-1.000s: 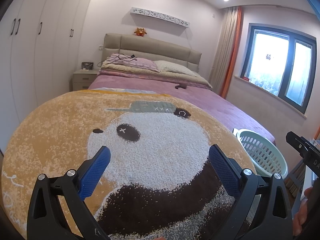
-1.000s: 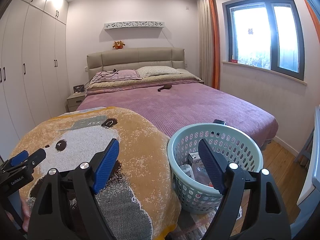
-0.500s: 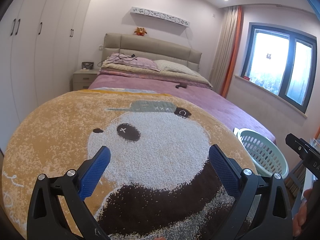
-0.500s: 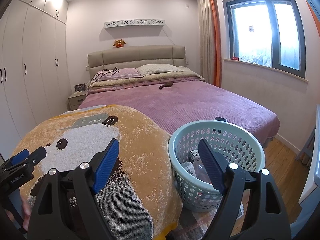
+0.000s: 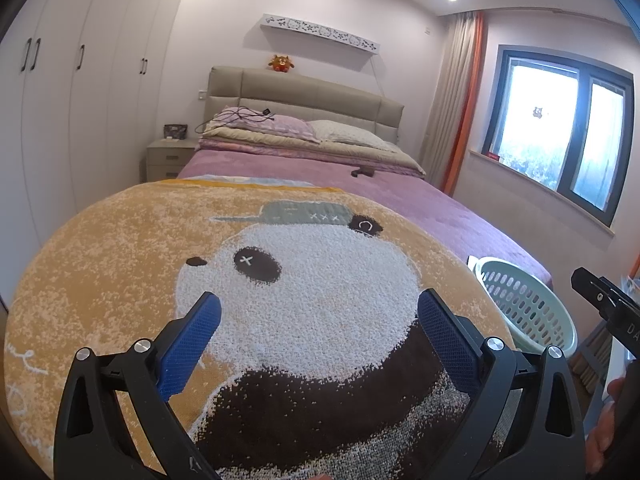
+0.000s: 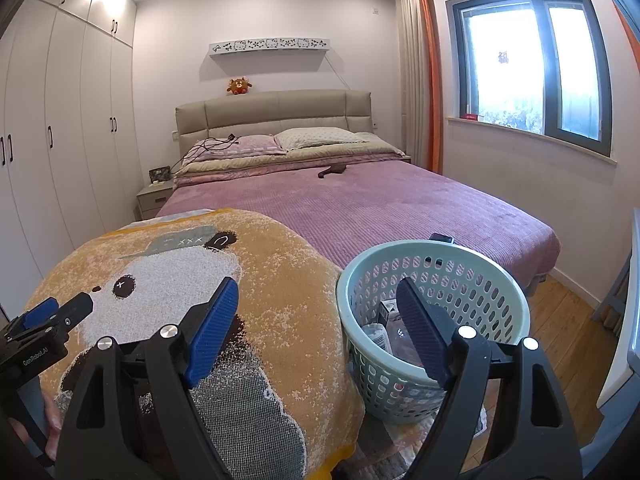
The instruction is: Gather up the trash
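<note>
A pale green plastic basket (image 6: 436,396) stands on the floor at the foot of the bed, and its rim also shows in the left wrist view (image 5: 528,308). Several pieces of trash (image 6: 380,332) lie in its bottom. My right gripper (image 6: 317,286) is open and empty, hovering between the panda blanket (image 6: 280,280) and the basket's near rim. Over the same blanket (image 5: 300,280), my left gripper (image 5: 318,304) is also open with nothing between its blue pads. It appears too at the left edge of the right wrist view (image 6: 60,310).
A purple bed (image 6: 380,208) fills the room's middle, with a dark object (image 6: 332,170) lying near the pillows. A small dark device (image 6: 442,238) sits at the bed's corner behind the basket. White wardrobes (image 6: 60,160) line the left wall. Wooden floor (image 6: 560,320) runs along the right.
</note>
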